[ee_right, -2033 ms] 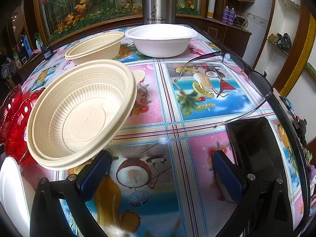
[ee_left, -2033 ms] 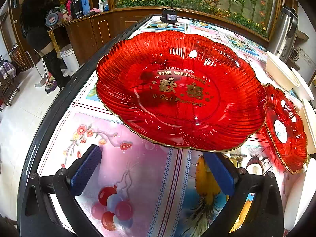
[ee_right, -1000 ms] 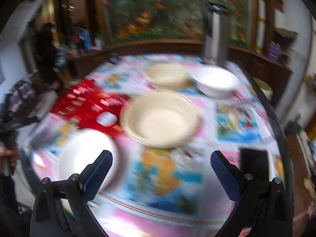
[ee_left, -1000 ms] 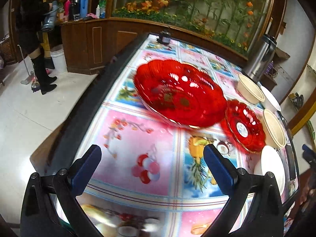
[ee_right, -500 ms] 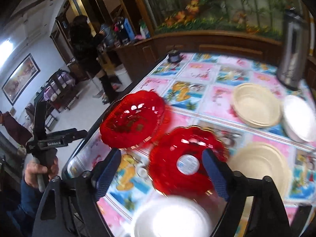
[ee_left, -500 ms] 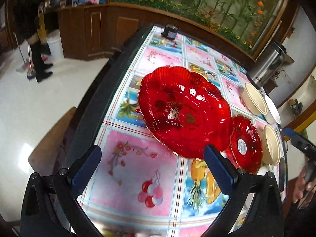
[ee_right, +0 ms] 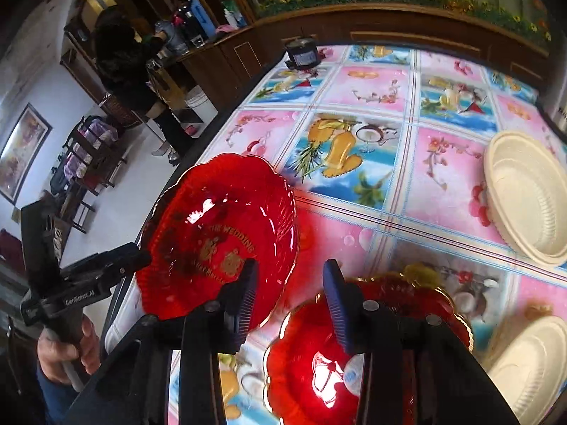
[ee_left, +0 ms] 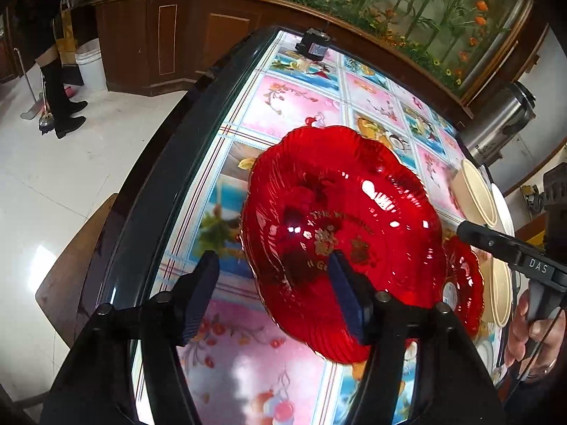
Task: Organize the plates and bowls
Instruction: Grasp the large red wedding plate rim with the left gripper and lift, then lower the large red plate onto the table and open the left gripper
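both grippers are over the red plates. the left gripper (ee_left: 273, 292) is closing, its jaws astride the near rim of the large red wedding plate (ee_left: 354, 219) on the table (ee_left: 304, 106), not pressing yet. the right gripper (ee_right: 288, 301) is closing too, narrow, with nothing between, just above the small red plate (ee_right: 319, 364). next i think each must bite a rim firmly before lifting.

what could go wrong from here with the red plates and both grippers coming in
1. The large red plate sits close to the table's dark edge; a nudge might slide it off.
2. The left gripper and right gripper are both closing with nothing between the pads; closing early could clip a rim instead of gripping.
3. The small red plate lies close beside the large one, so lifting either may knock the other.
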{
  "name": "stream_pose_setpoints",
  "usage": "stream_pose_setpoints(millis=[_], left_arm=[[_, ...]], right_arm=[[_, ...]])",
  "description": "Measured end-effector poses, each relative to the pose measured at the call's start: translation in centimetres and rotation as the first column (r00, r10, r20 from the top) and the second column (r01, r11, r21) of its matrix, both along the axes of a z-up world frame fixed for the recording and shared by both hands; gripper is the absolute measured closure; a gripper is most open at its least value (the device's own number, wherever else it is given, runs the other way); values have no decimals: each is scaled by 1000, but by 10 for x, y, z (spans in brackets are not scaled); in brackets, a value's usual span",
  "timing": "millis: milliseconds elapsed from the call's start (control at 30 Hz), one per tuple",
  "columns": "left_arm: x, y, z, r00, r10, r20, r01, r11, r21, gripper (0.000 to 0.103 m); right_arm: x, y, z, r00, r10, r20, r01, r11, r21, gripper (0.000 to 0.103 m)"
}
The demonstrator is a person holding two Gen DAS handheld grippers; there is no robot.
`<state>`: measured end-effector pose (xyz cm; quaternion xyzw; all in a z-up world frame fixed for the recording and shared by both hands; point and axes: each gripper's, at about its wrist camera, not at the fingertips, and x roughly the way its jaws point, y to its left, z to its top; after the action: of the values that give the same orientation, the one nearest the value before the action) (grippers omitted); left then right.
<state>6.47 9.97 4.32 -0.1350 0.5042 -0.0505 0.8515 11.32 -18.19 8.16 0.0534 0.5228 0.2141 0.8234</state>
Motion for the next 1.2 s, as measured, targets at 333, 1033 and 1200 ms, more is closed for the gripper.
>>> stream_pose_setpoints(millis=[333,1033,1200], left_arm=[[8,-1,-19,1000,-7,-13,7,1000,-21,76],[-118,32,-14,996,82,28,-82,996,19,70],[-135,41,12,988,120,95,-122,992,15,54]], right_arm=[[16,19,-31,999,-15,-41,14,999,-31,90],[-93,50,-33,975,216,-54,-215,976,18,87],[-102,18,-12,985,175,3,-174,981,79,85]])
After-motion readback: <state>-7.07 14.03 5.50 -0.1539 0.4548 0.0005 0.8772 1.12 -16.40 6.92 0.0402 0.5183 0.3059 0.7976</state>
